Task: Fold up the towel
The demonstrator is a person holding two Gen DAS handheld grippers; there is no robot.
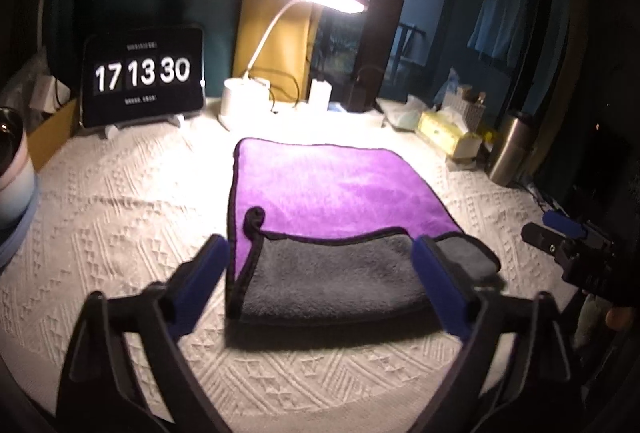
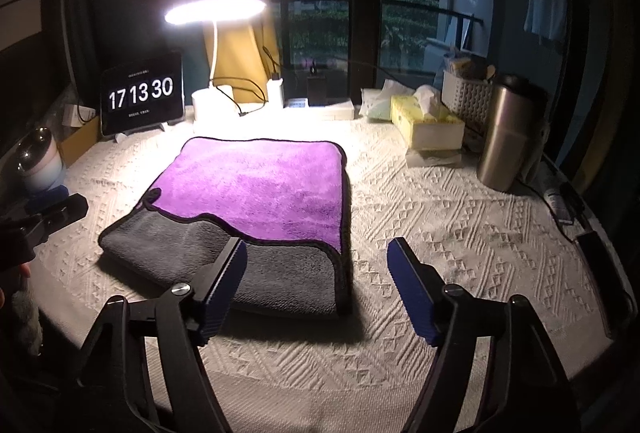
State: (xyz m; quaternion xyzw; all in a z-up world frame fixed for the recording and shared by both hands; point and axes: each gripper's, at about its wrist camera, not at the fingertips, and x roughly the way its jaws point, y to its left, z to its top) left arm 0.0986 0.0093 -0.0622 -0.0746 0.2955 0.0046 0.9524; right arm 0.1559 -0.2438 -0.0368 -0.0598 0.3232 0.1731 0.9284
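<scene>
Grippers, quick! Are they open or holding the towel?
Left gripper: open, holding nothing, above the towel.
Right gripper: open, holding nothing.

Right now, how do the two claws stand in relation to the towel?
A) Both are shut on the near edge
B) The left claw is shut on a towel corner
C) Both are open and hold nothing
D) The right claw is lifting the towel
C: the left claw and the right claw both gape wide, and the towel lies folded on the tablecloth, ungripped.
</scene>
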